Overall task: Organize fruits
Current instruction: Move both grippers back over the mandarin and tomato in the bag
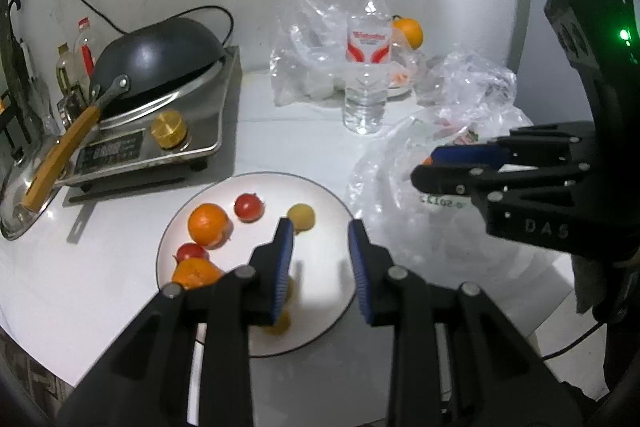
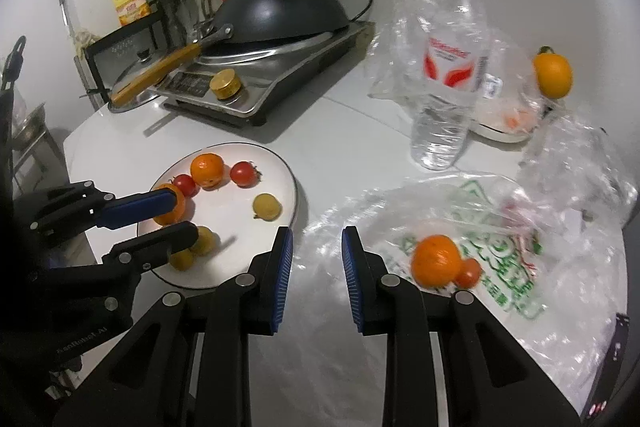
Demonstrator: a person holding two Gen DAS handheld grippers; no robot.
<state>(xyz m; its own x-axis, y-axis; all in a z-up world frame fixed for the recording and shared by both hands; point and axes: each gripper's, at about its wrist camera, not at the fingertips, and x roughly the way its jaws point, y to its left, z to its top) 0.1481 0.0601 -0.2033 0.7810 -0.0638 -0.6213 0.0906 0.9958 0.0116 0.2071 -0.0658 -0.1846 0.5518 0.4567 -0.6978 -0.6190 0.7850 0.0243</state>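
Note:
A white plate point(image 1: 320, 195) holds two oranges point(image 1: 208, 225), two red tomatoes point(image 1: 249, 207) and small yellow fruits point(image 1: 301, 215). My left gripper point(image 1: 320, 227) hovers over the plate's near side, open, with nothing between its pads; in the right wrist view the left gripper point(image 2: 184, 213) stands over the plate's left part. My right gripper point(image 2: 317, 233) is shut on nothing, between the plate point(image 2: 240, 255) and a printed plastic bag point(image 2: 500, 227). On that bag lie an orange point(image 2: 438, 261) and a tomato point(image 2: 470, 271). Another orange point(image 2: 554, 75) sits at the back right.
A water bottle point(image 2: 448, 79) stands behind the bag among crumpled clear bags point(image 2: 404, 39). At the back left, an induction cooker point(image 2: 256, 95) carries an upturned black wok point(image 2: 280, 11) with a wooden handle. The white table's edge runs close on the left.

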